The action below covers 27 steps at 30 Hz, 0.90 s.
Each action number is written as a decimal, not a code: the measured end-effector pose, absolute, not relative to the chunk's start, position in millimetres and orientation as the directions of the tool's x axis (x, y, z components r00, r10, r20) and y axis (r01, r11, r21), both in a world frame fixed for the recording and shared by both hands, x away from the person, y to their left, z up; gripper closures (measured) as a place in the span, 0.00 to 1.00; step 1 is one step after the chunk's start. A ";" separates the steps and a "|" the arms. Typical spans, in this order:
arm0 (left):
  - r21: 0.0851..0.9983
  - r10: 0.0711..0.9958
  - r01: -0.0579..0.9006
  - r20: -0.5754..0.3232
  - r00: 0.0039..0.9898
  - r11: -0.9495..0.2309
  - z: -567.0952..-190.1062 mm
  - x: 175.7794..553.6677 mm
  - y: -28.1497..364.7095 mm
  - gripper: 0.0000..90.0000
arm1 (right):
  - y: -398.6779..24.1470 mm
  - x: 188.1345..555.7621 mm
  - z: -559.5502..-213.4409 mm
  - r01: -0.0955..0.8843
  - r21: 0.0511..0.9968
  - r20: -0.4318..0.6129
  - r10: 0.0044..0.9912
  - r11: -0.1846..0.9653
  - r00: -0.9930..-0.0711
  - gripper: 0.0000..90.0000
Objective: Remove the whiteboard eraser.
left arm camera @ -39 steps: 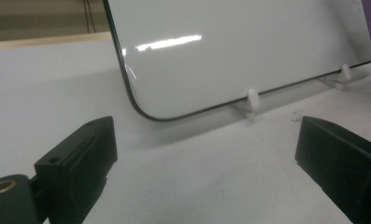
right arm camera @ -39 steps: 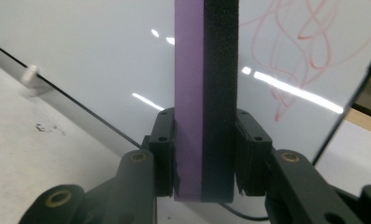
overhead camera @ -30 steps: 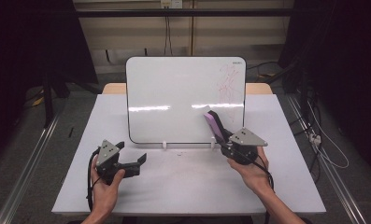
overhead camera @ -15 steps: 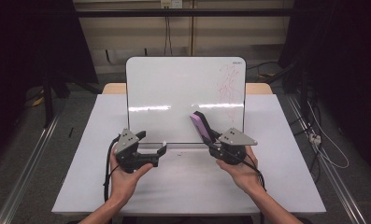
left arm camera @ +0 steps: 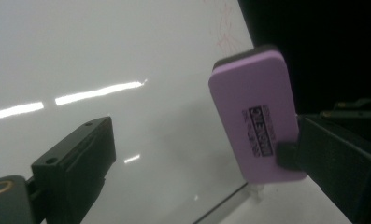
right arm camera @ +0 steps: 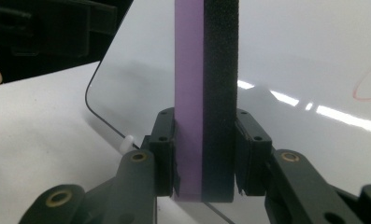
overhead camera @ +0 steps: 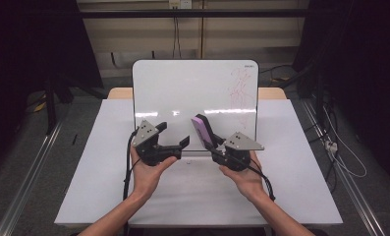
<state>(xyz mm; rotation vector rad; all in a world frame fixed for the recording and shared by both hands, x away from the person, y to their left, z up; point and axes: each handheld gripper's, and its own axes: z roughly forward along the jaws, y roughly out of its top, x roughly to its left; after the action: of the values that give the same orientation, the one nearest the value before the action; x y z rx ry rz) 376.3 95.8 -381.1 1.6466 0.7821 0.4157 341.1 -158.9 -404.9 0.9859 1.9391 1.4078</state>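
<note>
Our left gripper, jaws open and empty, has swung toward frame centre beside the eraser our right gripper clamps, suggesting a handover.

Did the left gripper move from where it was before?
Yes. In the high view the left gripper has gone right and up the picture, from off the whiteboard's left corner to in front of its lower edge.
</note>
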 end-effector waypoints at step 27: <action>0.962 0.622 0.254 -0.257 0.739 0.096 -398.2 375.9 75.1 0.32 | -143.8 339.3 -417.4 0.315 0.949 0.213 0.768 -0.015 -0.604 0.72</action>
<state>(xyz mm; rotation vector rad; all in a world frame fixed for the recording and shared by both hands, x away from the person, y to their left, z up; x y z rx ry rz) 375.9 75.1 -398.2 1.4880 0.7532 0.3150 339.3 -143.8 -417.4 1.1262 1.8936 1.6527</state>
